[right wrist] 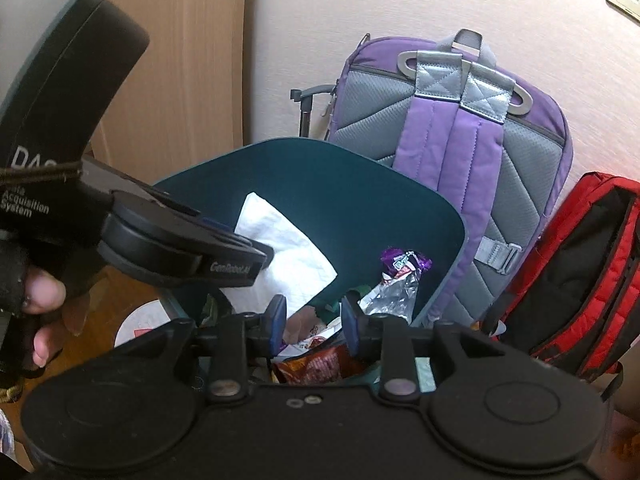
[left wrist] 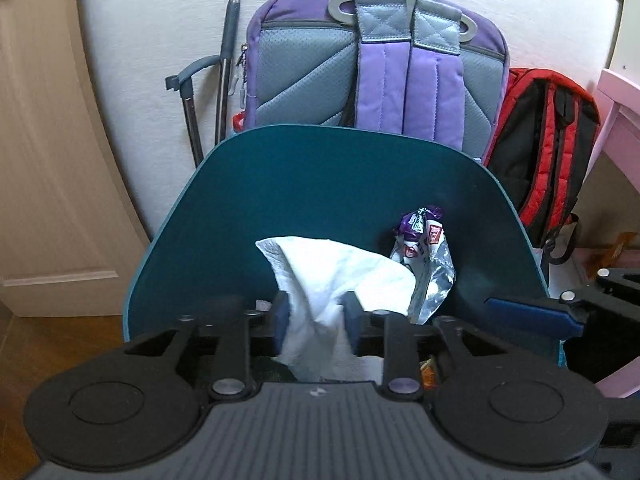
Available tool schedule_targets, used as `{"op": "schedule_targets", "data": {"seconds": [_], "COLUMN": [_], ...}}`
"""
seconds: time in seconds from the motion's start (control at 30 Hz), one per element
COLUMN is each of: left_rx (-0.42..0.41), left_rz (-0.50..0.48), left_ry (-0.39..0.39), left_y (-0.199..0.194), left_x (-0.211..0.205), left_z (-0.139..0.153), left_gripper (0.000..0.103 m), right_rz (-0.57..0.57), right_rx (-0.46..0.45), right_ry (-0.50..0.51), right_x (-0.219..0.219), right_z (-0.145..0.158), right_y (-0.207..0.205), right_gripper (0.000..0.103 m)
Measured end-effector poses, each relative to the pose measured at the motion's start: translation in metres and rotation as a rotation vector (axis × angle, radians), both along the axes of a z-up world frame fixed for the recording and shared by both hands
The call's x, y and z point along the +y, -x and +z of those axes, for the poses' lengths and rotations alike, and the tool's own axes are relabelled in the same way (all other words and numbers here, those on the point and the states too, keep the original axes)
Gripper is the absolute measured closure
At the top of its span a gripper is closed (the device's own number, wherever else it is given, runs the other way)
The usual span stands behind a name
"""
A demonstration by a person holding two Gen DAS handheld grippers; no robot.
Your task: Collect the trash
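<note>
Step in hand: dropping the white paper towel (left wrist: 340, 276) into the teal bin (left wrist: 240, 208) — the left gripper (left wrist: 316, 316) hangs over its open mouth.
Left jaws: narrowly parted, the towel hanging between the blue pads; it looks loose there rather than pinched, so I'd call it released or nearly so.
Right jaws: on the right gripper (right wrist: 312, 320), moderately apart with nothing between them, poised just over the bin's near rim.
Where the trash is: the towel drapes against the bin's inner back wall; the purple-and-silver foil wrapper (left wrist: 426, 264) and an orange snack packet (right wrist: 316, 368) already lie inside.
Doing it well: I'd widen the left jaws fully and lift straight up, so the soft sheet does not cling to a pad and ride back out. The two grippers sit close together — best drawn away one at a time.
Towel: thin, quilted, crumpled, limp; it will fall slowly and snag easily.
Wrapper: crinkled metallic film, stiff enough to hold its creases.
Bin: smooth matte plastic, rounded corners, thin rim.
Behind: a padded purple backpack (left wrist: 376, 60) with grey mesh and a red-and-black backpack (left wrist: 548, 152) lean on the wall.
</note>
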State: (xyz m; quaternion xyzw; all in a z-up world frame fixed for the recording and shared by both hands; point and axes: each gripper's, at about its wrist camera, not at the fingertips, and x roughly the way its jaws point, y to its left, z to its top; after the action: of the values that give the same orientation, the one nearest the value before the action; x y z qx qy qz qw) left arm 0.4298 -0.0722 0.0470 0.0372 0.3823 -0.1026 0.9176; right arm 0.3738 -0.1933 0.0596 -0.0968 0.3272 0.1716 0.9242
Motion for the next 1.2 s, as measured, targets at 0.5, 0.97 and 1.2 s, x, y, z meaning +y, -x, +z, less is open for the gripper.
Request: {"op": "schedule_targets", "data": {"seconds": [0.5,0.97,1.2], "left_rx": [-0.082,-0.214,-0.281], "left_rz": [0.014,0.007,0.006], "left_ry": [0.063,0.085,0.058], "left_y": [0.046,0.132,0.175], "left_x": [0.01,0.019,0.019], "left_z": [0.027,0.053,0.055], "left_gripper": [0.02,0.018,0.003], "right_rz": [-0.062,-0.142,-0.149], "right_rx": [-0.038,-0.19,-0.252], "right_ry": [-0.072,-0.186,-0.234], "right_x": [-0.022,-0.059,-0.061], "right_z": [0.02,0.05,0.063], "right_y": [0.037,0.113,0.142], "right_gripper": [0.054,0.053,0.053]}}
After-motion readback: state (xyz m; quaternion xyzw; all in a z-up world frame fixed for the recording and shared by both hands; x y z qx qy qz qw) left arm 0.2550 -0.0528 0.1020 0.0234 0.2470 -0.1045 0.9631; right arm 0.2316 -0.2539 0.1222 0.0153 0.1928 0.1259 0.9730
